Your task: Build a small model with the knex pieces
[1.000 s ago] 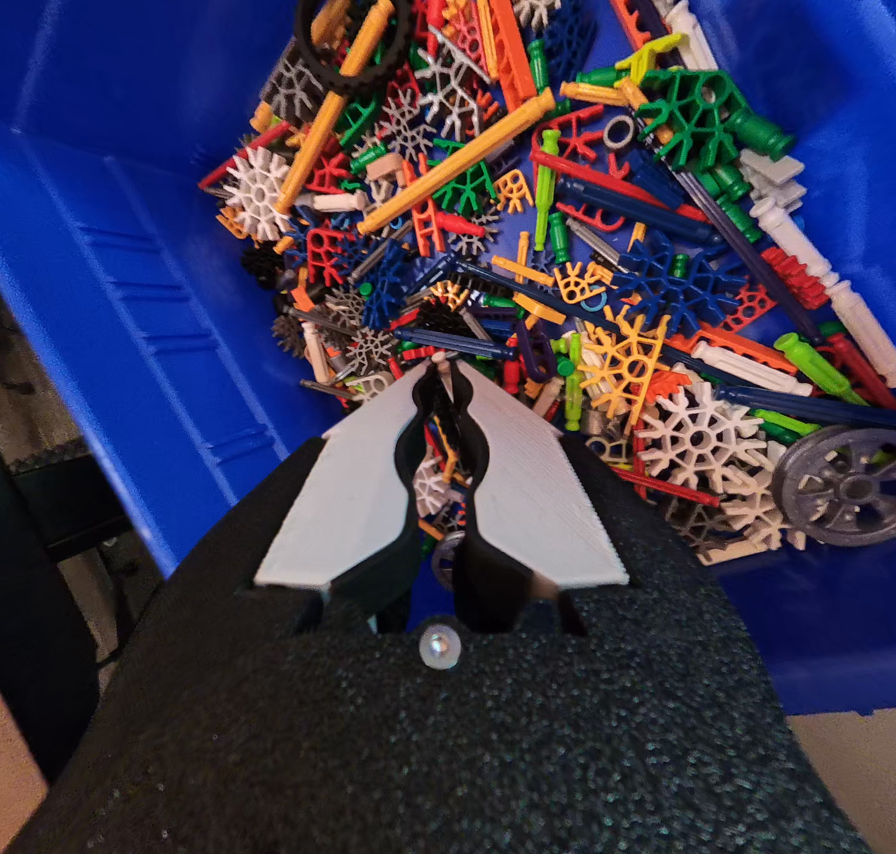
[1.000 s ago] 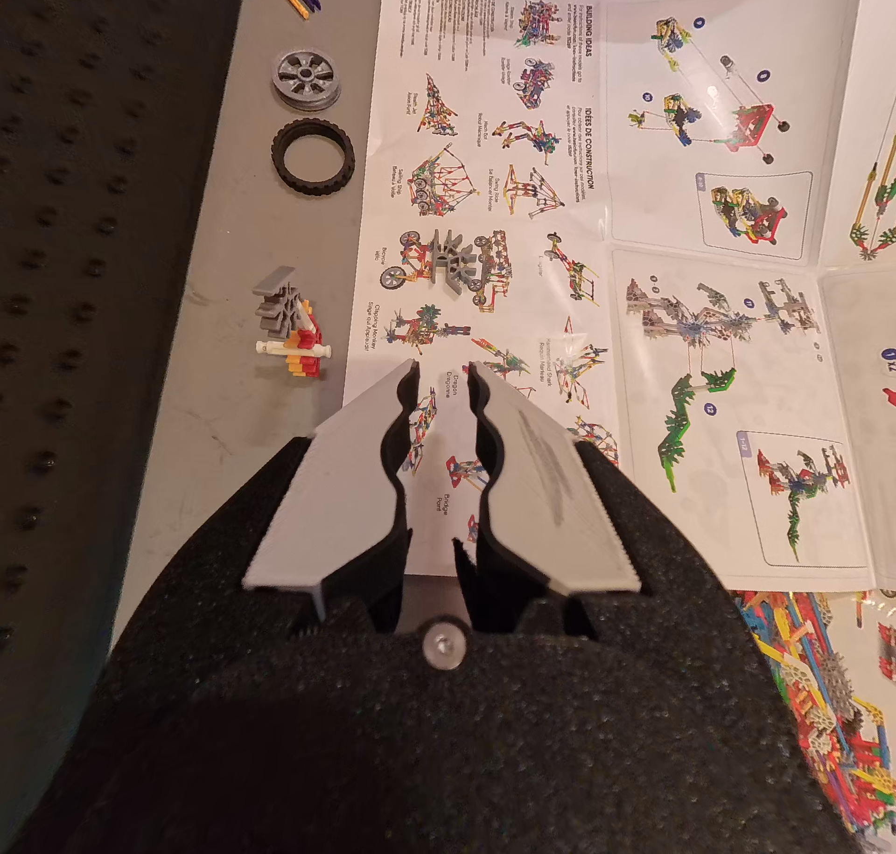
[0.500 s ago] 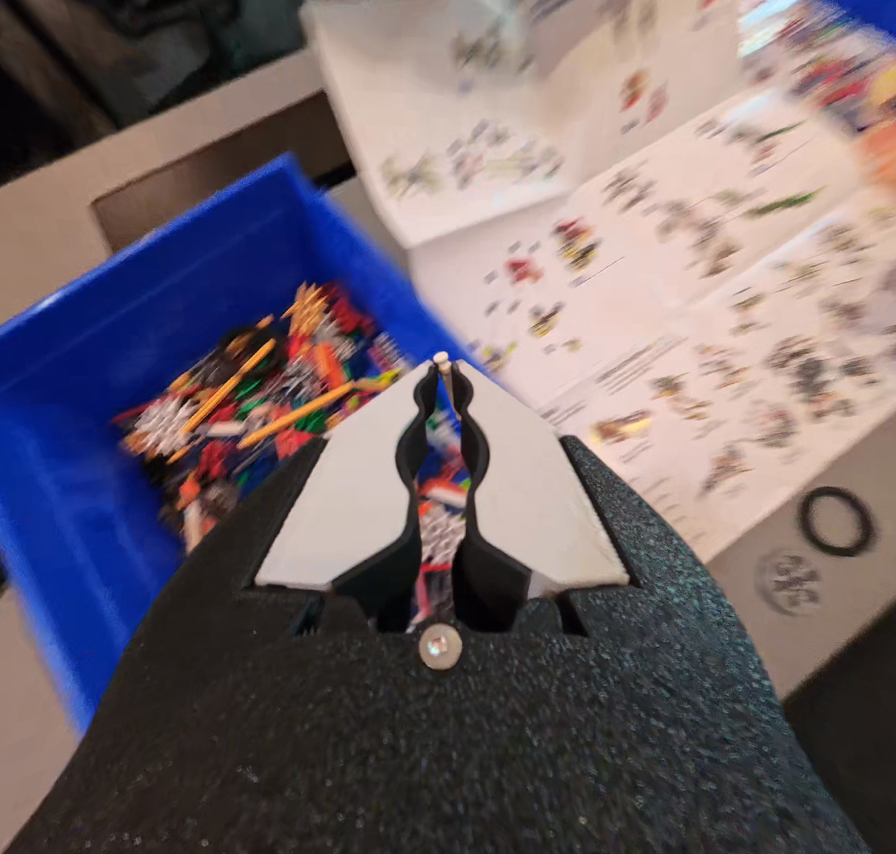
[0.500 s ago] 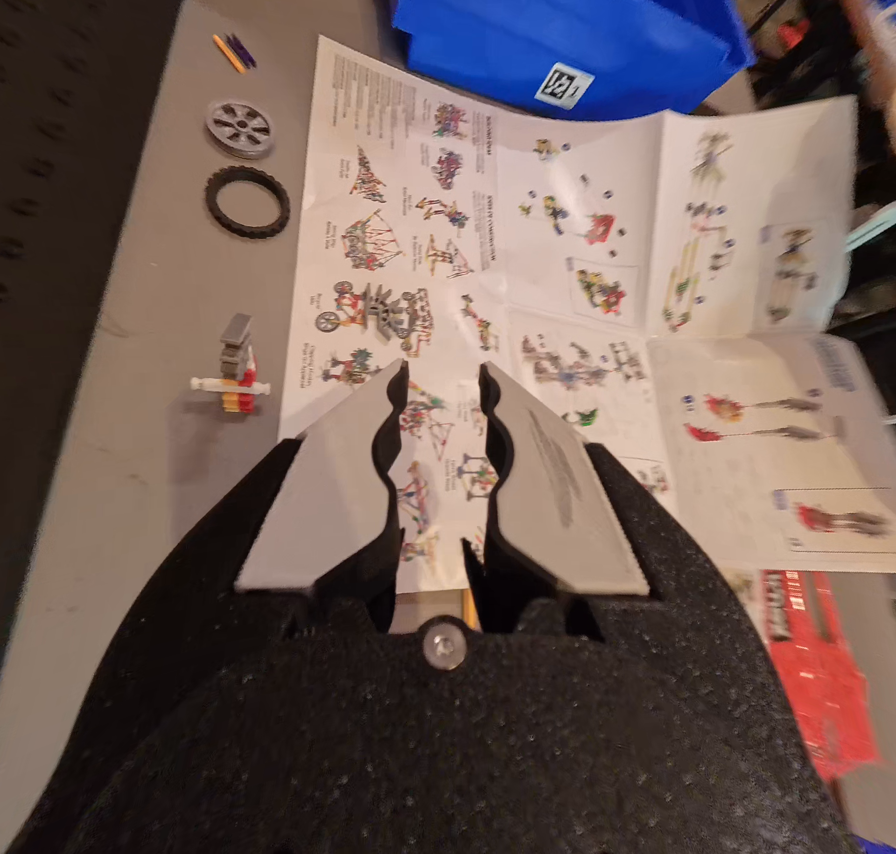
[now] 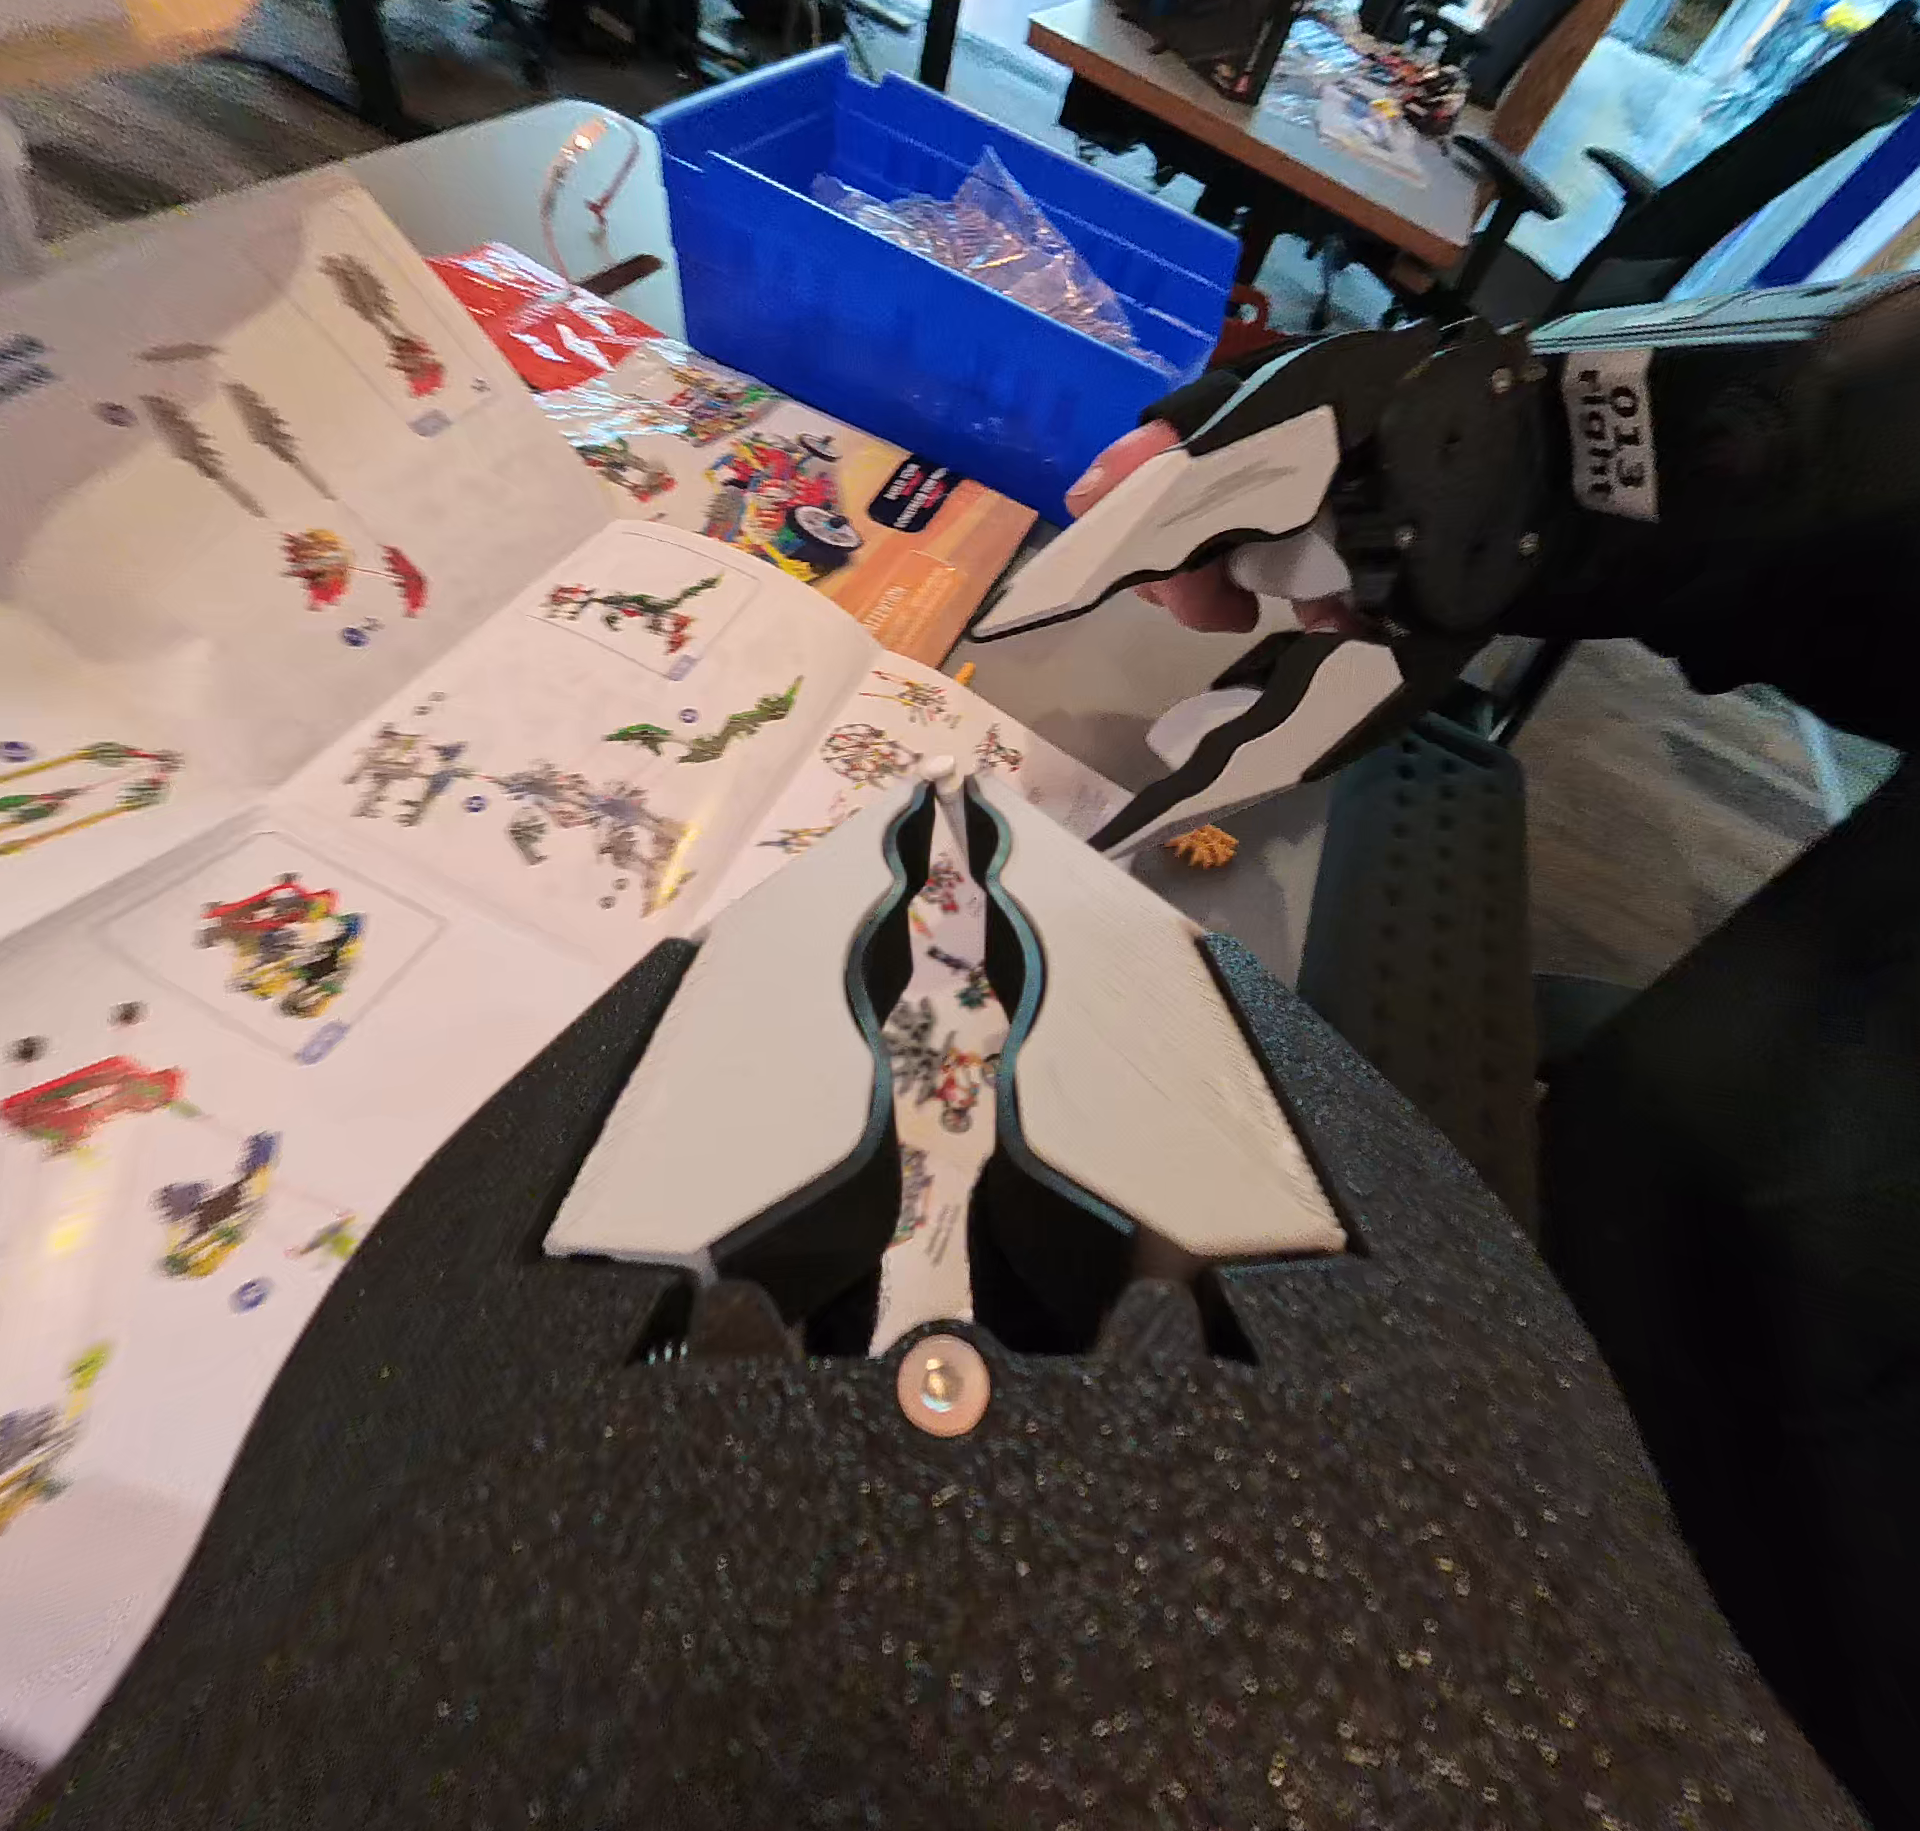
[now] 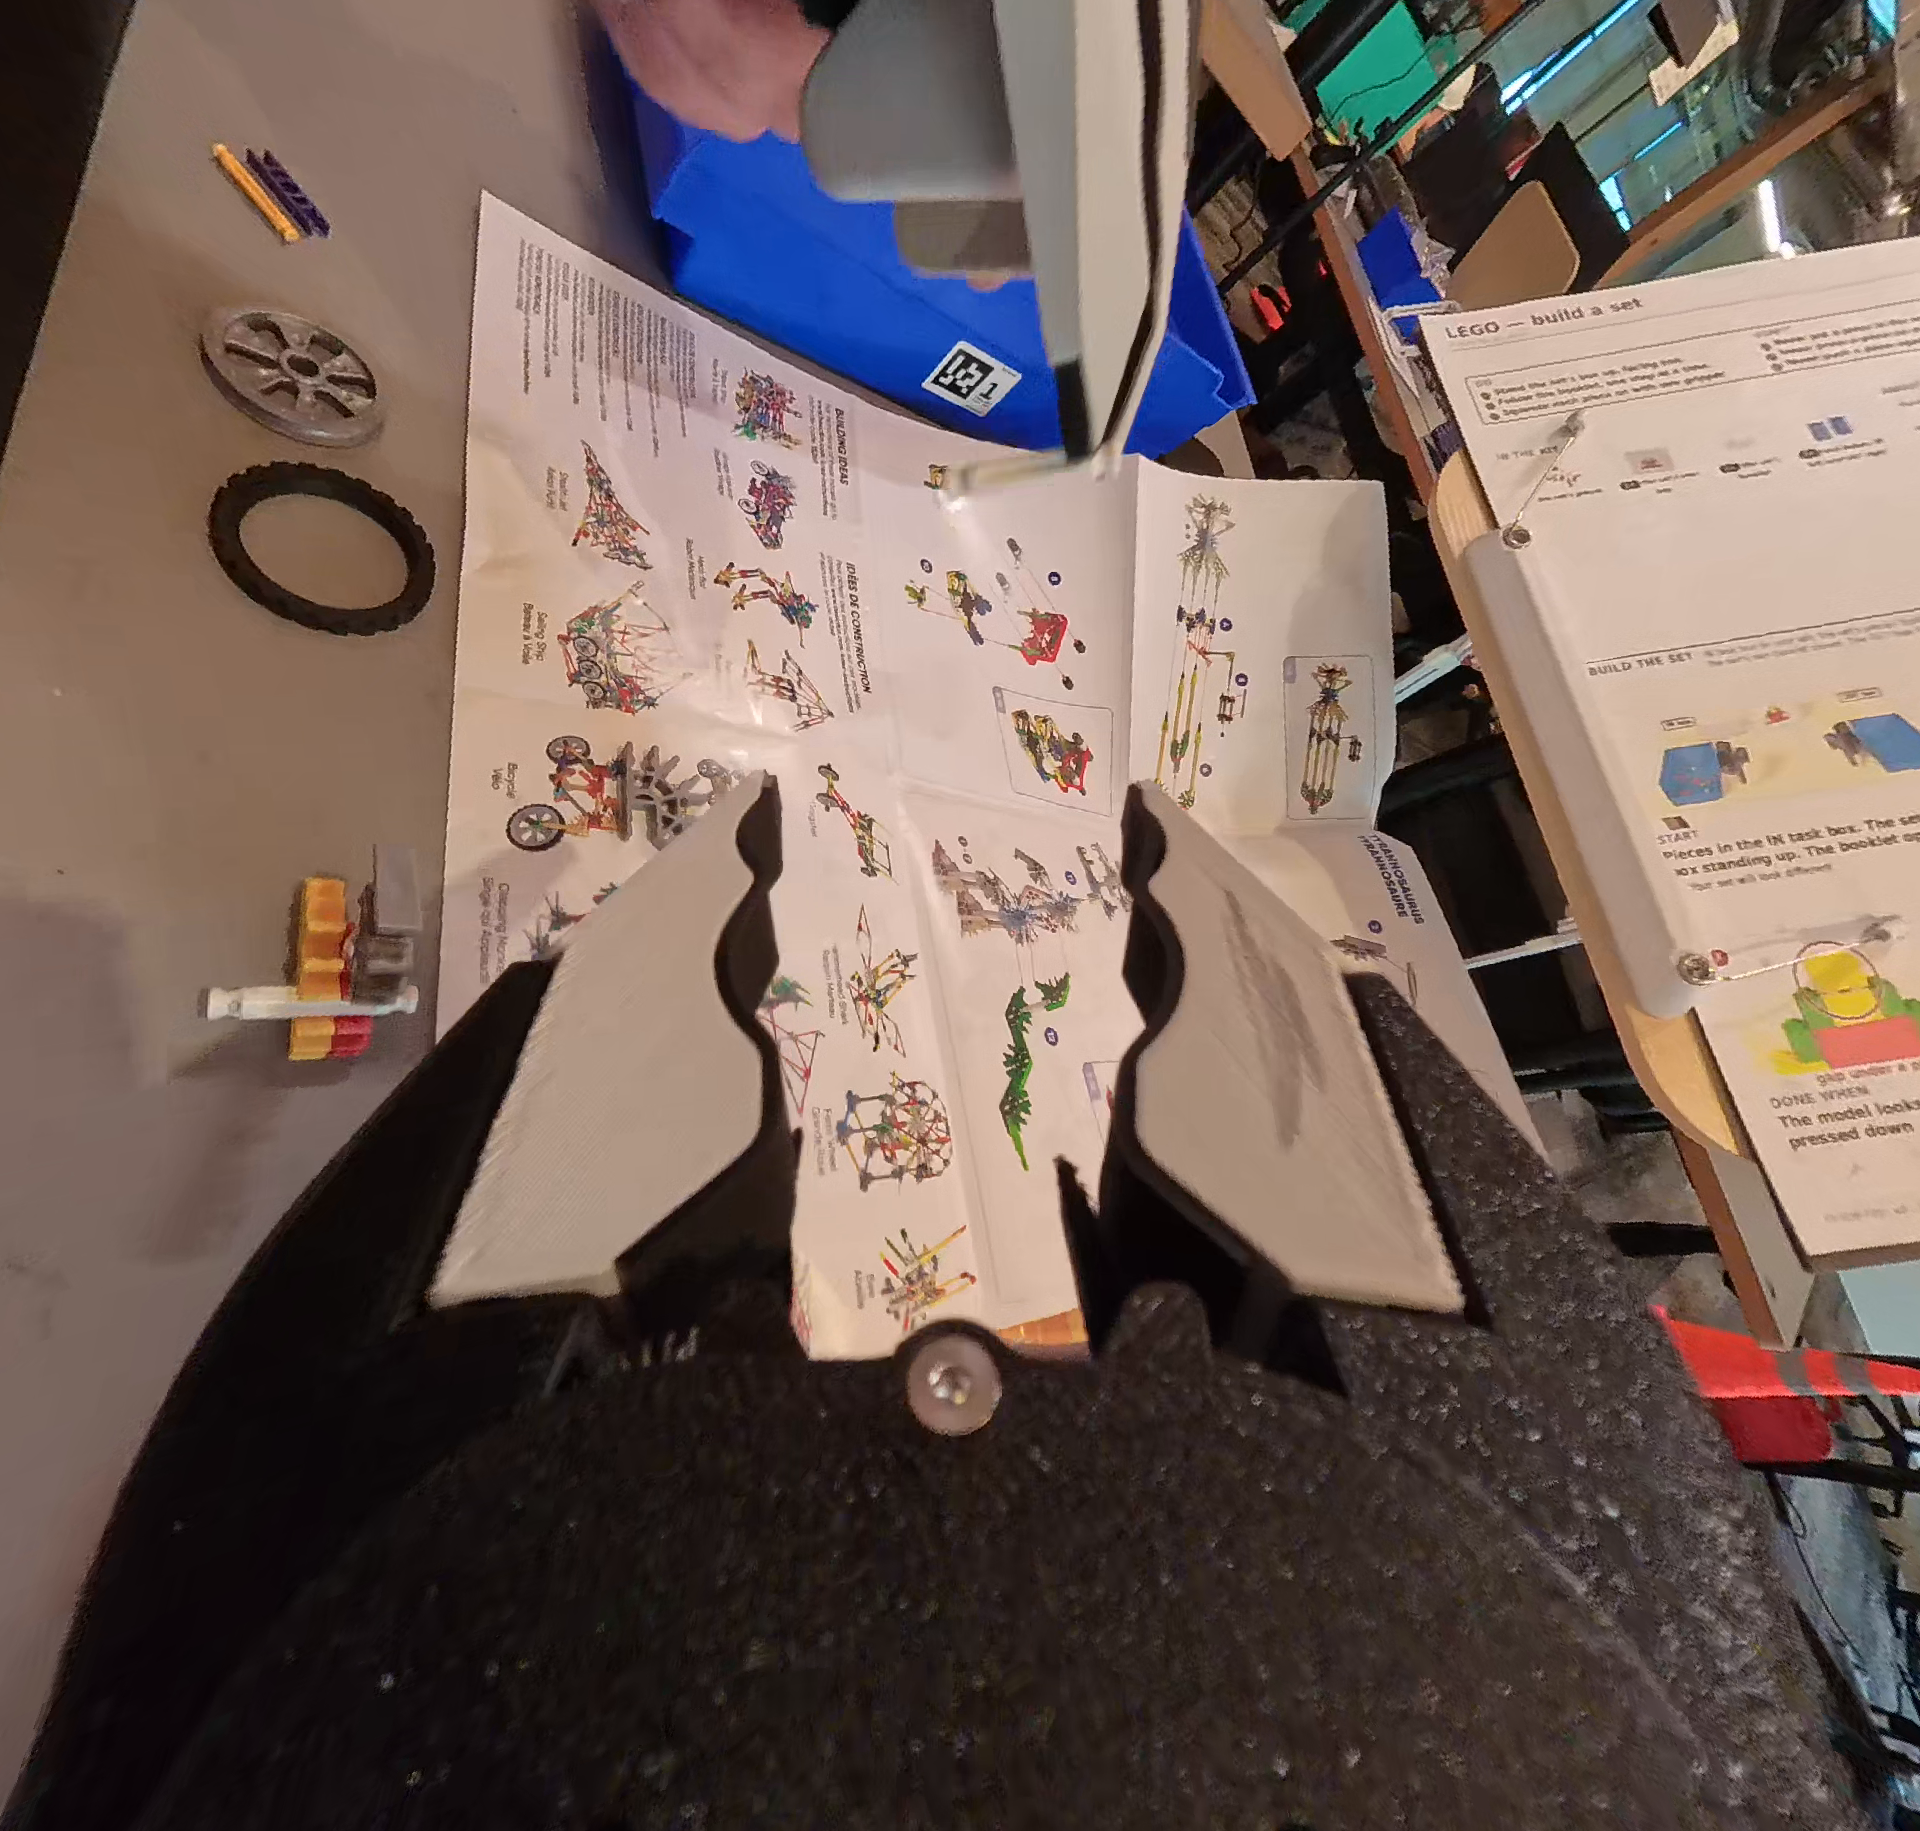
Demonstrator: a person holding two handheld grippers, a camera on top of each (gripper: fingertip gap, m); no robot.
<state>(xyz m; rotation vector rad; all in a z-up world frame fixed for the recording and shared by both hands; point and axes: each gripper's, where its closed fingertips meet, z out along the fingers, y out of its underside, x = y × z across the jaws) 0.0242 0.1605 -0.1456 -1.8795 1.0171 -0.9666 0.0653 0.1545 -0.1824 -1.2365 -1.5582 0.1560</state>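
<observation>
My left gripper point(image 5: 945, 794) is shut on a thin white rod point(image 5: 942, 769) whose tip pokes out past the fingertips. It hangs above the unfolded instruction sheet point(image 5: 499, 659). In the right wrist view the left gripper point(image 6: 1081, 446) points down at the sheet point(image 6: 987, 638) with the white rod point(image 6: 997, 472) crosswise in its tips. My right gripper point(image 6: 951, 799) is open and empty above the sheet; it also shows in the left wrist view point(image 5: 1039, 732), held by a hand. A small assembly point(image 6: 332, 960) of a white rod with yellow, red and grey connectors lies left of the sheet.
A grey wheel point(image 6: 289, 375), a black tyre point(image 6: 320, 547) and yellow and purple rods point(image 6: 270, 192) lie on the grey table. A grey connector point(image 6: 665, 799) lies on the sheet. A blue bin point(image 5: 935, 327) holds plastic bags. A yellow connector point(image 5: 1200, 846) lies near the right gripper. A clipboard stand point(image 6: 1714, 742) stands right. Left tips to right tips: about 6 cm.
My left gripper came up out of the blue bin of parts with the white rod and swung over the sheet. My right gripper opened wider and drew back a little.
</observation>
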